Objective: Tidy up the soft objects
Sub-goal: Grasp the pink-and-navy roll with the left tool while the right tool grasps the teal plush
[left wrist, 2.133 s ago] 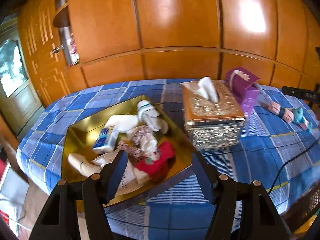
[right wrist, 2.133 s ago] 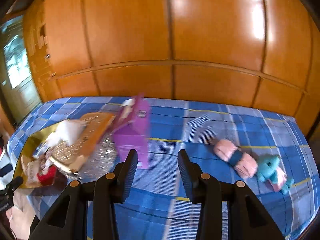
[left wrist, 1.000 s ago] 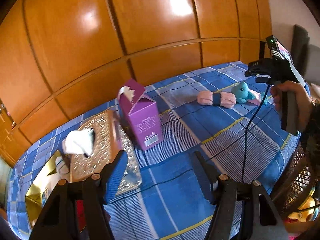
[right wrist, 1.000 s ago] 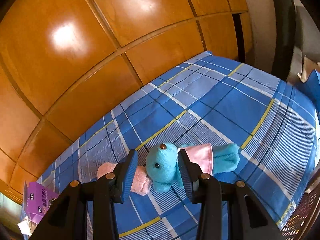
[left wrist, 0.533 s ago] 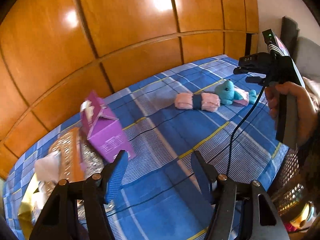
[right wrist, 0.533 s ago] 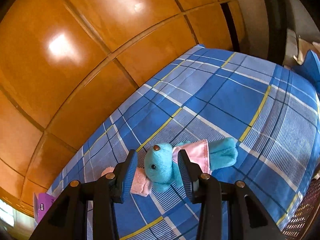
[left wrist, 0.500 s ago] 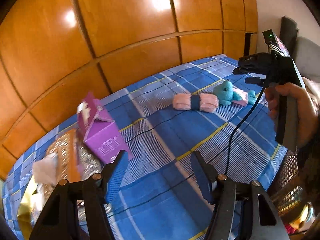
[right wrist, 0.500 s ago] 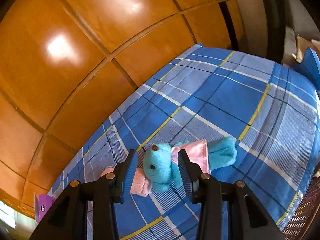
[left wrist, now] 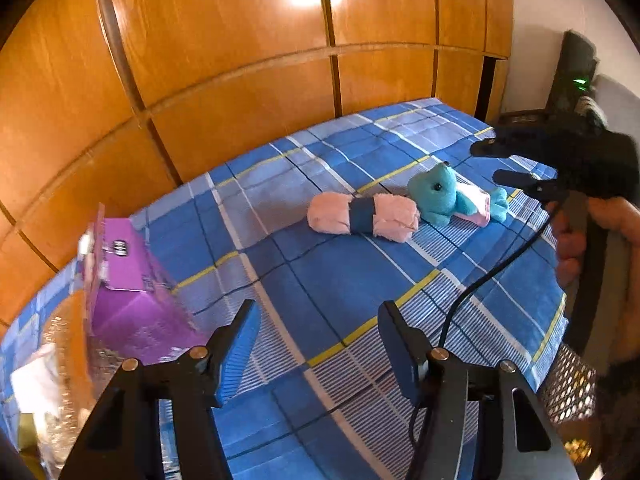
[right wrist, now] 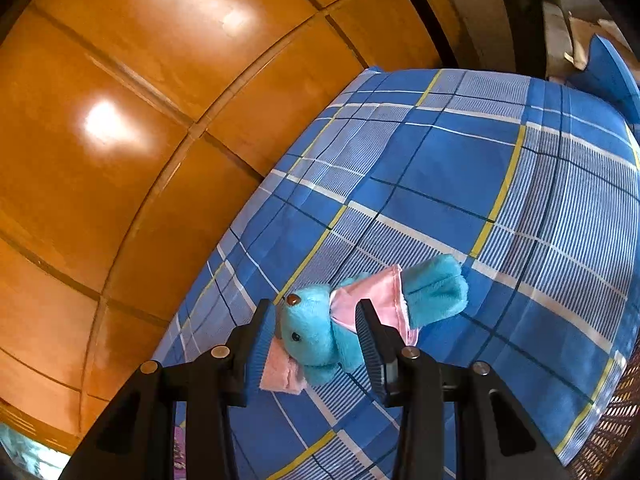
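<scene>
Our right gripper jaws sit spread around the teddy, not pinching. Left gripper jaws are spread too. We might snag the pink roll touching the teddy's head.

Print on the purple box is too blurred to read.

Plush toy between right jaws: turquoise w/ pink dress, brown nose. Just left of left jaw, rolled towel: pale pink w/ dark navy band. Cloth under both: blue plaid, white & yellow lines. Carton left of left jaws: purple. Wall panels behind: glossy orange-brown wood.
</scene>
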`<act>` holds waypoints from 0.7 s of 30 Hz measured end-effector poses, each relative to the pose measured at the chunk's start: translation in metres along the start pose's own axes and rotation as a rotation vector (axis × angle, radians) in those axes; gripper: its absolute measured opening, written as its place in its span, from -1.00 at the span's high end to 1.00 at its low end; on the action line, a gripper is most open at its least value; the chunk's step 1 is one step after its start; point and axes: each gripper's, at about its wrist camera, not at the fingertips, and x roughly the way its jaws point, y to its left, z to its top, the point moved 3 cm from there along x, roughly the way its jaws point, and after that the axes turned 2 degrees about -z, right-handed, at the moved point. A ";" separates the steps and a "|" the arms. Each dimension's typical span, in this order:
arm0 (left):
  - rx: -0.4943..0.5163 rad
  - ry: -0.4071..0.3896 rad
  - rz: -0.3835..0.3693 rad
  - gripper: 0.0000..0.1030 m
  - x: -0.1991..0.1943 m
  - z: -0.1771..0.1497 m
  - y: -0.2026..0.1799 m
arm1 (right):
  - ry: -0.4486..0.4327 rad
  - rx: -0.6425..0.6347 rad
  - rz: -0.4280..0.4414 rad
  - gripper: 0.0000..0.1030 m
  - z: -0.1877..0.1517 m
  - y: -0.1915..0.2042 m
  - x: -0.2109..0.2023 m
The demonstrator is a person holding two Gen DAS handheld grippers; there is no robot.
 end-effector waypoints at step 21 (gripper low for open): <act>-0.373 0.176 -0.163 -0.28 0.114 0.062 -0.002 | 0.034 0.041 0.070 0.19 -0.002 0.000 0.003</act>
